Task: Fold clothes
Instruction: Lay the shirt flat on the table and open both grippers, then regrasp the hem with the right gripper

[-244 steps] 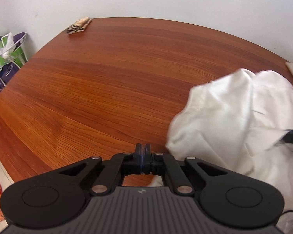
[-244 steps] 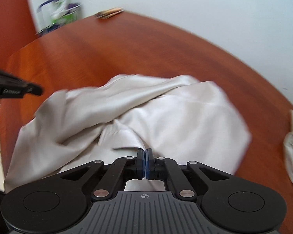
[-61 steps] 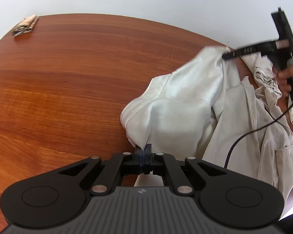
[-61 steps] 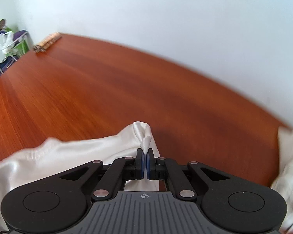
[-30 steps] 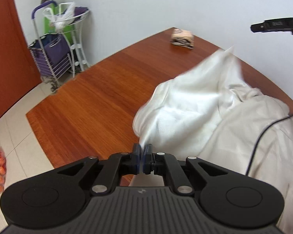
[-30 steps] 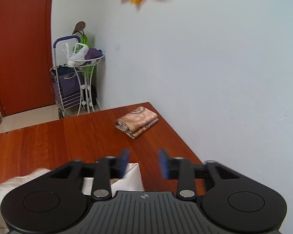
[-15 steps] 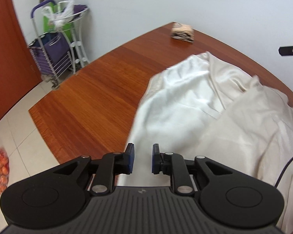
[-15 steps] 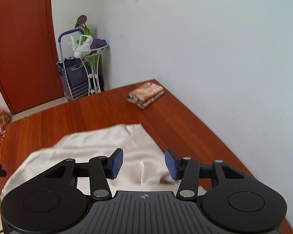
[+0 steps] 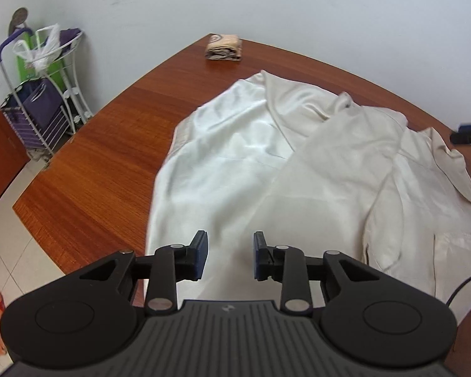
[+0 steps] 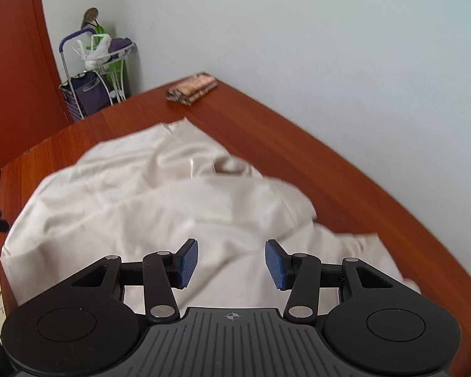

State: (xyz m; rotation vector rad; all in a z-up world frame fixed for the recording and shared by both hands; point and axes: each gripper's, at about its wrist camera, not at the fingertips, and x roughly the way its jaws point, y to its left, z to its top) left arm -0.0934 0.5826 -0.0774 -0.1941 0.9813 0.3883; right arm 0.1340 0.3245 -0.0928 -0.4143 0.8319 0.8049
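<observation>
Left wrist view: cream garment (image 9: 298,169) spread loose and rumpled on table (image 9: 103,157) — no finished fold visible, folding largely ahead; left gripper (image 9: 229,256) jaws opening, nothing pinched; right gripper (image 10: 231,262) parted, empty — above cloth.

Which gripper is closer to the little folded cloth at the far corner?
Right, probably. The cloth looks larger ahead of the right gripper; from the left gripper it sits smaller, across the shirt.

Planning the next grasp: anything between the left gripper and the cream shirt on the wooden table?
Nothing visible. The left gripper, jaws opening with nothing between them, hangs directly over the crumpled cream-white shirt on the reddish wooden table. The folded patterned cloth lies apart at the far corner.
</observation>
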